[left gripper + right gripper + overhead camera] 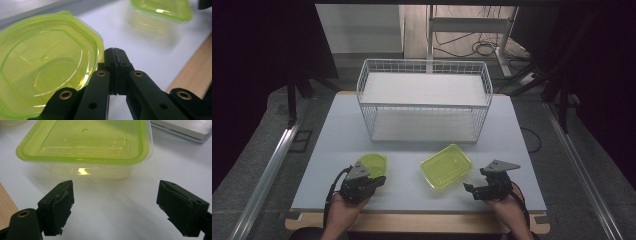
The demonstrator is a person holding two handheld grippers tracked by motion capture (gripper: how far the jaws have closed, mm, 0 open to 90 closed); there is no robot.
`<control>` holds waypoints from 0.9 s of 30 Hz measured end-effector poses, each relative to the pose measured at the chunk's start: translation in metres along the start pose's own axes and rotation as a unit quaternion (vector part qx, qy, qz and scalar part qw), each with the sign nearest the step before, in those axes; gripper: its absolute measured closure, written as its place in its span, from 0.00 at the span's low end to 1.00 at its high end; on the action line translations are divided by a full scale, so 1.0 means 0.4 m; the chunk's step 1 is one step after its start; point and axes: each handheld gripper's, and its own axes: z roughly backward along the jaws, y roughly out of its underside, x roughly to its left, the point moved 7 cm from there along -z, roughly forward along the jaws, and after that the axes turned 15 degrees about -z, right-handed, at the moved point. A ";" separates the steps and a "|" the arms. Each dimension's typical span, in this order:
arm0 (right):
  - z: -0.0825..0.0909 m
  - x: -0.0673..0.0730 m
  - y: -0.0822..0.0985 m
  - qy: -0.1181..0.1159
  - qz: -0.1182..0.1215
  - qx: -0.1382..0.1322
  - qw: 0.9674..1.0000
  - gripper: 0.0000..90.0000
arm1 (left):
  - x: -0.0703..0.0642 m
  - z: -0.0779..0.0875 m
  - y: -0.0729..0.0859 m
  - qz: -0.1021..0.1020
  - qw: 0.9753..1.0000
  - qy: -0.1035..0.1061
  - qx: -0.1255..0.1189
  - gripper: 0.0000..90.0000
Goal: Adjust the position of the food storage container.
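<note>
Left gripper [115, 53]: jaws pressed together, empty, just beside round tub [45, 67].
Right gripper [115, 205]: jaws wide, empty, near box [85, 142].

2 translucent lime-green plastic containers rest on the pale table [412, 150], in front of the white wire basket [424, 100]. The octagonal container [373, 164], at the left, sits upright and empty; its faceted walls step down to a flat base with a small central dimple, and its flanged rim [98, 40] is a stronger green. The rectangular container [446, 165], at the right, also stands upright and empty, turned slightly askew to the table edge, with rounded corners, a broad green rim [82, 160] and paler, nearly clear walls. The 2 lie apart, not touching.
</note>
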 end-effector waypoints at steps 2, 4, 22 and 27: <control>0.000 0.000 0.001 0.000 0.001 0.002 1.000 0.17 | 0.018 0.003 0.005 0.006 1.000 -0.006 0.000 1.00; -0.001 0.002 0.001 -0.001 -0.001 0.003 1.000 0.17 | 0.027 0.005 0.008 0.008 1.000 -0.009 -0.001 1.00; -0.008 0.012 0.003 -0.013 -0.011 0.012 1.000 0.19 | 0.154 0.034 0.055 0.045 0.998 -0.052 0.004 1.00; -0.005 0.011 0.003 -0.012 -0.008 0.013 1.000 0.19 | 0.123 0.016 0.052 0.026 0.999 -0.033 0.017 0.99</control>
